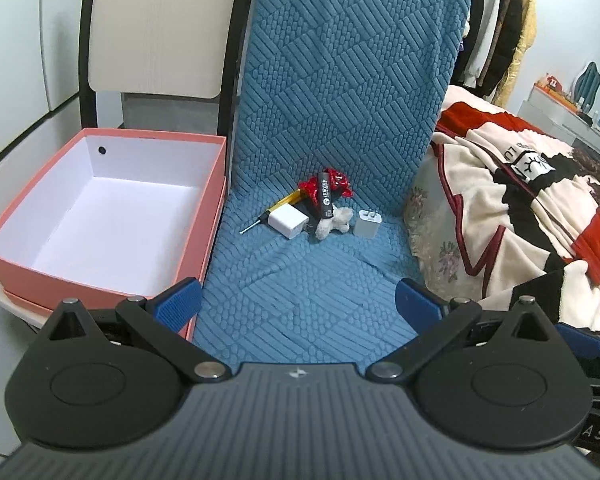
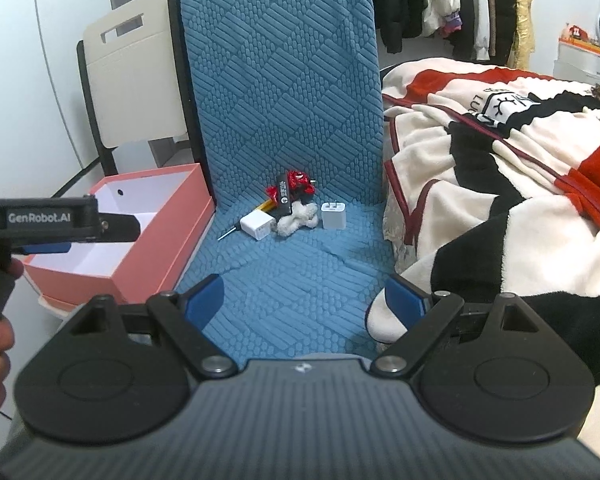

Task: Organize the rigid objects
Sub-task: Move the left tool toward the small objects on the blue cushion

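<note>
A small heap lies at the back of the blue chair seat: a black stick-shaped device, a red shiny bow, a yellow-handled screwdriver, a white cube charger, a second white charger standing with its prongs up, and a small beige plush. The same heap shows in the right wrist view, with the black device and the prong-up charger. My left gripper is open, well short of the heap. My right gripper is open too, with nothing between its fingers.
An empty pink box with a white inside stands left of the chair, also as the box in the right wrist view. A bed with a red, black and cream blanket borders the chair on the right. Clothes hang behind.
</note>
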